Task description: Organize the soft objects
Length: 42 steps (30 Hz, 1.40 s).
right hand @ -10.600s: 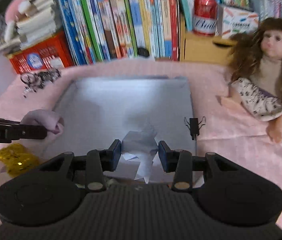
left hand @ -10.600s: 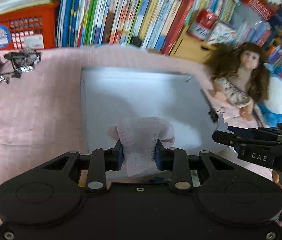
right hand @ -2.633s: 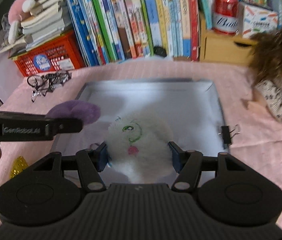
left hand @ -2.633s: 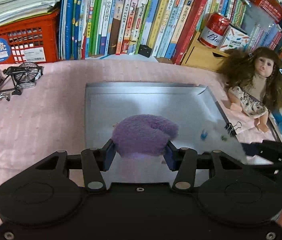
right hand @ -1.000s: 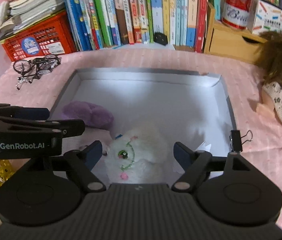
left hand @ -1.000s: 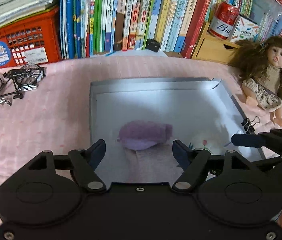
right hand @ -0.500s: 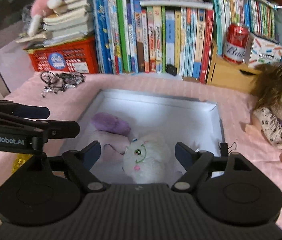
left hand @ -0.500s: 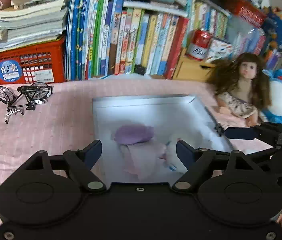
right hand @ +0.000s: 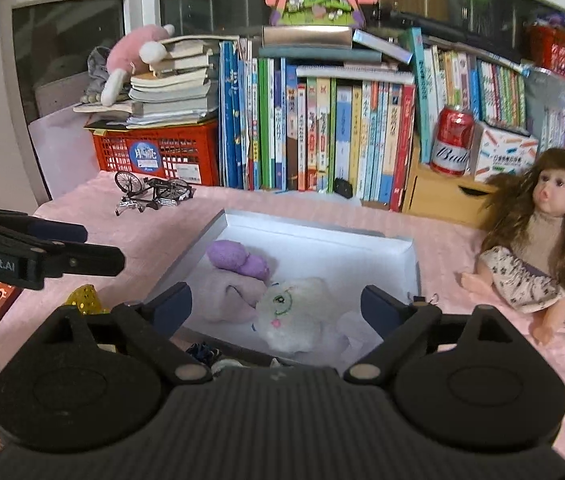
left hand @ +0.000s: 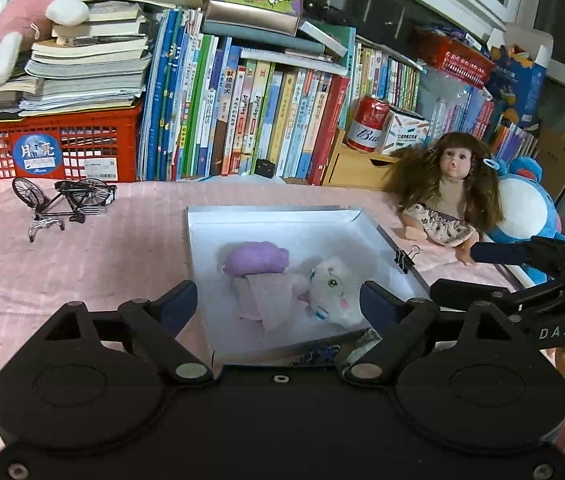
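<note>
Left wrist view: the shallow white cardboard tray (left hand: 282,216) lies on the pink ribbed cloth (left hand: 94,252), with bare cloth open to its left as far as the small black model bicycle (left hand: 64,204); a black binder clip (left hand: 404,258) grips its right rim. The left gripper (left hand: 278,304) hangs above the tray's near edge, its jaws widening with nothing between them. The right gripper (right hand: 276,308), marked "DAS" on its side, likewise spreads its jaws, empty. Right wrist view: the left tool reads "GenRobot.AI". Behind the cloth stand a red plastic crate (right hand: 158,156), a row of upright books (right hand: 314,136) and a red "Bud" can (right hand: 452,140). Inside the tray lie a fuzzy purple plush (right hand: 236,258), a folded pale pink cloth (right hand: 226,294) and a white fluffy plush with a stitched green eye (right hand: 298,312), touching one another. A long-haired doll (right hand: 538,232) sits to the right.
</note>
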Available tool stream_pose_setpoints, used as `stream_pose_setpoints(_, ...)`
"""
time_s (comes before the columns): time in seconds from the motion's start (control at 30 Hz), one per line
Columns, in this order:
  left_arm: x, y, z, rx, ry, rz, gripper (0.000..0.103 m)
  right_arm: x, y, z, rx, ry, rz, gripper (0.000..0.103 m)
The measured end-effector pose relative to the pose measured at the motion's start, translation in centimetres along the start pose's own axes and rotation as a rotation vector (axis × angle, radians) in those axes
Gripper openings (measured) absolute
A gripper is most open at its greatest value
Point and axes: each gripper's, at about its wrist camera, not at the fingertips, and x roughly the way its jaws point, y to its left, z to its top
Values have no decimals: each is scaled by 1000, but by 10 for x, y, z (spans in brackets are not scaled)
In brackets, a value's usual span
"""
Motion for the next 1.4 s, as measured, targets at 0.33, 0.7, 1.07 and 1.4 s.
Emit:
stream_pose_setpoints(0.33, -39, 6, -39, -19, -131, 35, 92, -35, 0, -36, -17, -93, -55, 101)
stream_pose_setpoints(0.7, -60, 24, -89, -57, -185, 112, 97, -59, -5, -88, -16, -195, -103, 103)
stream_pose_setpoints(1.07, -63, 54, -120, -91, -193, 225, 99, -73, -17, -124, 56, -265, -144, 103)
stream_pose_setpoints(1.4, -43, 77, -138, -161, -134, 268, 99, -75, -33, -153, 98, -266, -260, 103)
